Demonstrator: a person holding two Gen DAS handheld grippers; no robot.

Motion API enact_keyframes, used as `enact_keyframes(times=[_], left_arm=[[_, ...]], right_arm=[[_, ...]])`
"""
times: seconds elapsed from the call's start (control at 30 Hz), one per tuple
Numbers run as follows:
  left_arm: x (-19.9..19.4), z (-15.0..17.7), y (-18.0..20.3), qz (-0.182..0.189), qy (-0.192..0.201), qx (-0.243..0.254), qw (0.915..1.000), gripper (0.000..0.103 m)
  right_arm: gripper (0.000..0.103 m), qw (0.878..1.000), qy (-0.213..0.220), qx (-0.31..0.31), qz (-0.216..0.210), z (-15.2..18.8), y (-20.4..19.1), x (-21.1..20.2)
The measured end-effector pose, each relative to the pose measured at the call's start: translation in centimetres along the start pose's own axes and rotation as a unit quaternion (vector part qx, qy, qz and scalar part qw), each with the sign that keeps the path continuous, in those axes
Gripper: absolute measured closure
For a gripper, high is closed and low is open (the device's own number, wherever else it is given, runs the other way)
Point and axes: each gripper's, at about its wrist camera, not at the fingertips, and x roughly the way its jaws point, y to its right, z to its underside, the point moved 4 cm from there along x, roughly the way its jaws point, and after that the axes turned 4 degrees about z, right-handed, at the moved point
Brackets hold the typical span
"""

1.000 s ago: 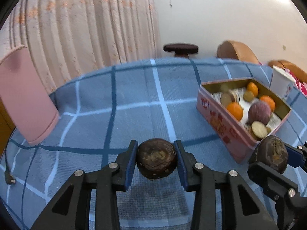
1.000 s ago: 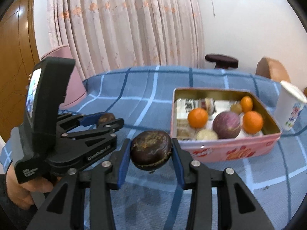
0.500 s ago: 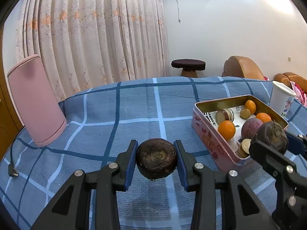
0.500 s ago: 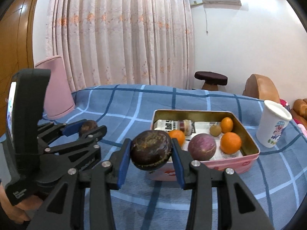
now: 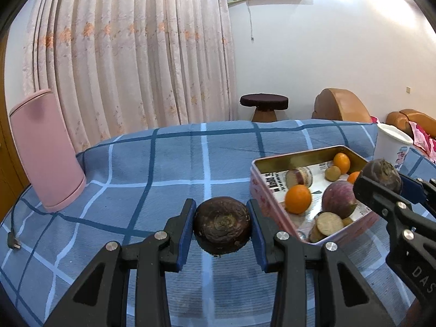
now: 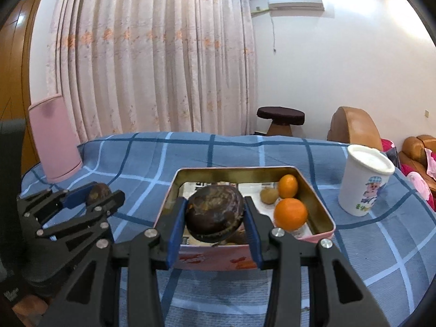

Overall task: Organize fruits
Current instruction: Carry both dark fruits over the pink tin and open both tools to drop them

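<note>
My left gripper [image 5: 222, 227] is shut on a dark brown round fruit [image 5: 222, 224] and holds it above the blue checked cloth, left of the pink tin [image 5: 254, 188]. My right gripper [image 6: 215, 219] is shut on a second dark brown fruit [image 6: 215, 214] and holds it at the near edge of the pink tin [image 6: 324, 215]. That fruit also shows in the left wrist view [image 5: 382, 174]. The tin holds oranges [image 6: 290, 214], a purple fruit [image 5: 339, 199], small brown fruits [image 6: 268, 195] and cut pieces [image 5: 328, 223].
A white paper cup [image 6: 363, 181] stands right of the tin. A pink cylinder bin [image 5: 45, 150] stands at the table's far left, with a cable and plug [image 5: 13, 242] beside it. A stool [image 5: 263, 106] and brown chairs [image 5: 340, 106] lie beyond the table.
Both grippers have risen with their fruits. My right gripper has moved towards the tin, so its fruit now stands at the tin's near edge.
</note>
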Motion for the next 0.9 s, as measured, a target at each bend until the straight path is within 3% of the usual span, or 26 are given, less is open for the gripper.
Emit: enact_keyframes(times=[0.9], left_arm=[[1.9, -2.3, 6.4, 0.040, 0.018, 0.005, 0.9990, 0.063]], right_arm=[[0.059, 0.996, 0.017, 0.027, 0.079, -1.5, 7.2, 1.2]])
